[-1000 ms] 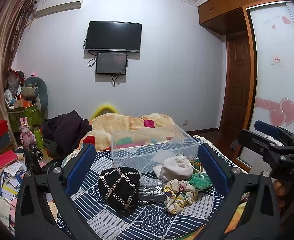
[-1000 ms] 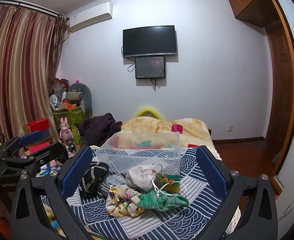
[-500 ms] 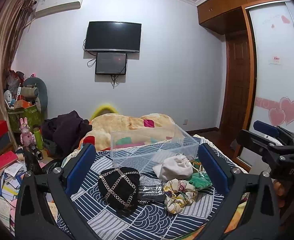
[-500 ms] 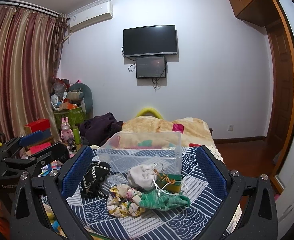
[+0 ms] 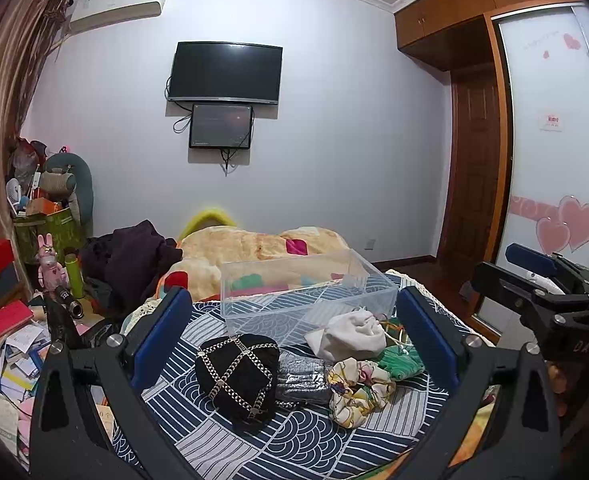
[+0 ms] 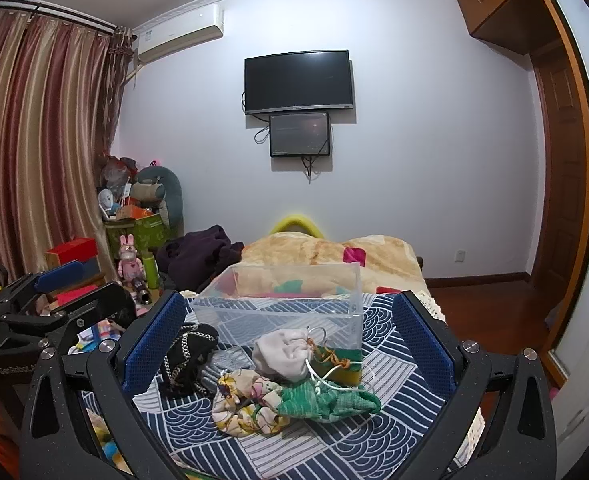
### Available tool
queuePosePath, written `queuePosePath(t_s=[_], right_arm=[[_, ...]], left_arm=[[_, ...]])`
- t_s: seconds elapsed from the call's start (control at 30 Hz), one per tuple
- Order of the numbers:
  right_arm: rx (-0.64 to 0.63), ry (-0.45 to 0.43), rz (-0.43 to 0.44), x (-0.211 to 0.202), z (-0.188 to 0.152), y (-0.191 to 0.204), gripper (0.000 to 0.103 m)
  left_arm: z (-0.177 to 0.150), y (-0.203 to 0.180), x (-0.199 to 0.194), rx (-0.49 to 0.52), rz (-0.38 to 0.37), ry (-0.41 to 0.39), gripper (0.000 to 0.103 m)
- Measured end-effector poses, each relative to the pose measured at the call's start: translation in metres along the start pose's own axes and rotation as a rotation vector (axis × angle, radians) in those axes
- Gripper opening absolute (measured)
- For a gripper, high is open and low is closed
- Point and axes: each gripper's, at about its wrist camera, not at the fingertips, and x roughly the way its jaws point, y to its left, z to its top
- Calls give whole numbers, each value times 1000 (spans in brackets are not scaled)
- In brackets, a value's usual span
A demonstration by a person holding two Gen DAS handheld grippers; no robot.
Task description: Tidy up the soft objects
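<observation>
Left wrist view, left gripper (image 5: 292, 328) fingers apart above pouches (image 5: 350, 354), right gripper (image 6: 288, 330) likewise apart

Home bedroom: quilted bed (image 5: 294, 436), wall television (image 5: 226, 73), curtains (image 6: 42, 152), wardrobe (image 5: 550, 136).

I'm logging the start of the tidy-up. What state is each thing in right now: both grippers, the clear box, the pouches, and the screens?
left gripper: open, holding nothing
right gripper: open, holding nothing
clear box: lidless, upright on the bed, nothing inside that I can see
white pouch: drawn shut, outside the box
green pouch: lying flat, outside the box
black chain bag: on the bed, outside the box
television: screen dark
</observation>
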Motion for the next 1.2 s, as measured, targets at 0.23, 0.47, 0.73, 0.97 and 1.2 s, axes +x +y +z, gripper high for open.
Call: queuePosePath(t_s=[0.23,0.47,0.73,0.97,1.2], right_arm=[[6,67,1,21,-15,-5,103],[41,206,31,54,-38,-14,99],[64,303,67,84,-46,-23,85],[59,390,88,125,-50,-21,72],[64,483,122,149,-70,-15,44]], left_arm=[[-15,11,22,-21,2,77,103],[-43,33,59,-71,26,193,96],[-59,64,96,-111,53,291,87],[-64,72,129,-155,26,349,87],[-85,67,154,-126,46,413,81]])
